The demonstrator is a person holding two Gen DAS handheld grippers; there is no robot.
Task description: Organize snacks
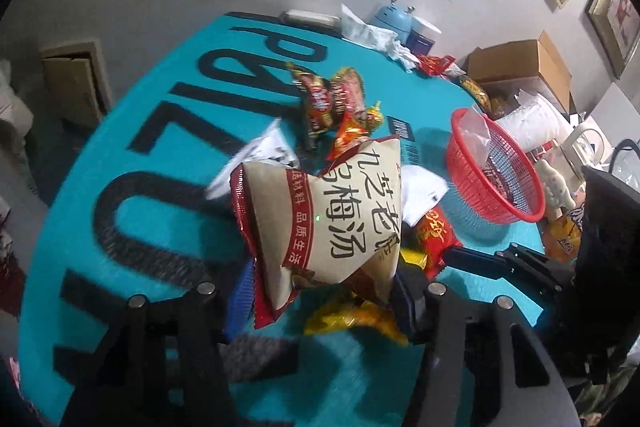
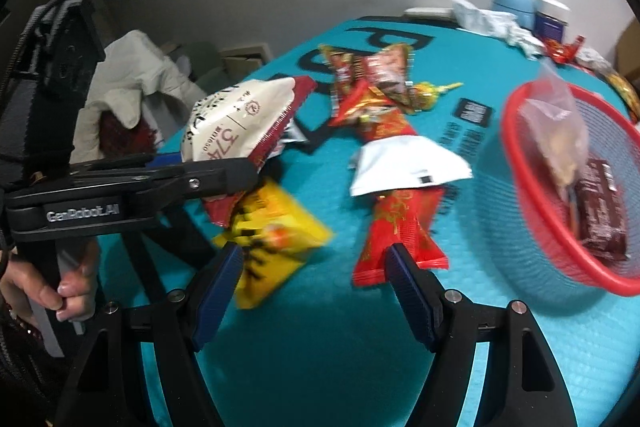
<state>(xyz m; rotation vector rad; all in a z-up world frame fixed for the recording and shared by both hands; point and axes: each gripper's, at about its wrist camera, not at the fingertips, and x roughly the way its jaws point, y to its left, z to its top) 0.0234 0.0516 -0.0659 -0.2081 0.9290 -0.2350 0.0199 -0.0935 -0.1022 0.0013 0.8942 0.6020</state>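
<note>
Left gripper (image 1: 320, 291): jaws clamped on the beige plum-drink bag (image 1: 324, 211), lifted clear of the desk (image 1: 168, 131). Right gripper (image 2: 314, 291): jaws apart, nothing between them, hovering over the near desk beside the long red packet (image 2: 400, 227).

Progress looks early. The red basket (image 2: 532, 211), far right, holds a clear bag and a brown packet; the yellow packet (image 2: 276, 227), white pouch (image 2: 404, 167) and a red cluster (image 2: 372, 83) remain loose.

Room: open teal surface near; the basket sits near the desk's right edge.

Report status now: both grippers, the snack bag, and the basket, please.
Left gripper shut on cream snack bag, lifted off table. Right gripper open, empty. Red basket holds packets; path clear.
</note>
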